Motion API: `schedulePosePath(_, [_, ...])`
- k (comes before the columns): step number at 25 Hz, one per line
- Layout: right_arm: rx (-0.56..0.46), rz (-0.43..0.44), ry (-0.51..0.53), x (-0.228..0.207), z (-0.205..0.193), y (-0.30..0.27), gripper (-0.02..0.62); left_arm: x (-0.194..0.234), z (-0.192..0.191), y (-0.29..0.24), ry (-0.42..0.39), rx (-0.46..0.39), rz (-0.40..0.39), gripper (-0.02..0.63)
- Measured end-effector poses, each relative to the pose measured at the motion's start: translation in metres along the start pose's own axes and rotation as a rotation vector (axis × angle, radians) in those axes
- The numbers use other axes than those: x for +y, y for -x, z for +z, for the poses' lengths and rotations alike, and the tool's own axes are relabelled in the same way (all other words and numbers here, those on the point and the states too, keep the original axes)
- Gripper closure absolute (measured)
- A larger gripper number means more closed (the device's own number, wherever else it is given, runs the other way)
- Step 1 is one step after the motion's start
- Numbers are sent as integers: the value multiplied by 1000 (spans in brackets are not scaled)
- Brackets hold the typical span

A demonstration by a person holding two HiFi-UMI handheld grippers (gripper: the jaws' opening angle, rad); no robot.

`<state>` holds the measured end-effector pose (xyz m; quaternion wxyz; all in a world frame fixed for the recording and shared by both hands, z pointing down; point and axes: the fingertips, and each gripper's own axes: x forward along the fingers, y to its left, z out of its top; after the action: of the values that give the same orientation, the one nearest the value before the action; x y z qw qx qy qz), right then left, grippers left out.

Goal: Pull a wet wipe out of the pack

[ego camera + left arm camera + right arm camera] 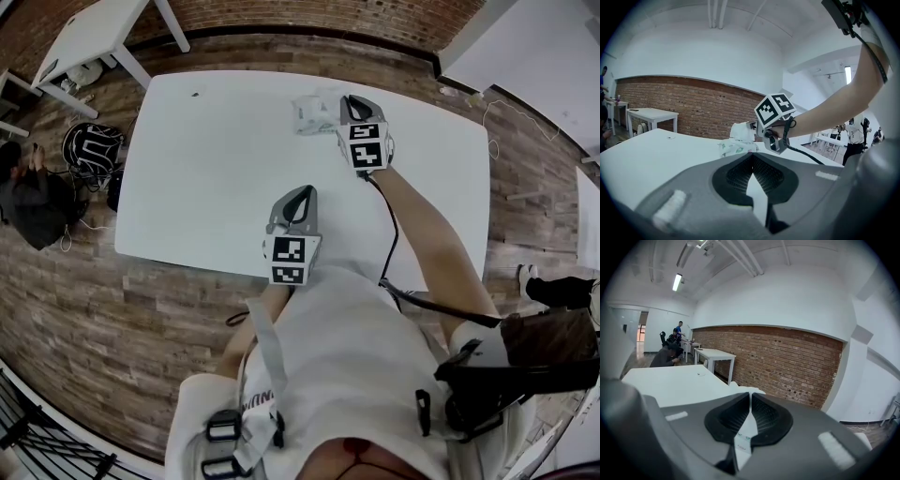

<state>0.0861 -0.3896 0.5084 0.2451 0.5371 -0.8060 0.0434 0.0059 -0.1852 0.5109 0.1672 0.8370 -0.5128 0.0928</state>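
Right tongs [349,101]: closed on a wet wipe [740,131], white sheet pinched at the tips and protruding just beyond them. Held above the pack [736,148], with the sheet reaching down to the pack's top; whether free of the opening, not determinable. Pack lying at the far side of the white surface [206,159], just left of the tongs' tips in the head view. Left tongs [302,195]: closed, nothing between them, held over the near part of the surface, well apart from pack and wipe.
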Motion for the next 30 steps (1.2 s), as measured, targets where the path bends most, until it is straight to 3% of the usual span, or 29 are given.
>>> schedulePosePath(7, [-40, -60, -5, -23, -1, 12, 577, -5, -1, -1, -2, -1, -18, 604])
schedulePosePath(14, [-12, -124, -29, -49, -21, 37, 577, -19, 0, -3, -19, 3, -62, 604])
schedulePosePath(30, [95, -256, -126, -88, -105, 103, 577, -72, -6, -8, -90, 29, -211, 604])
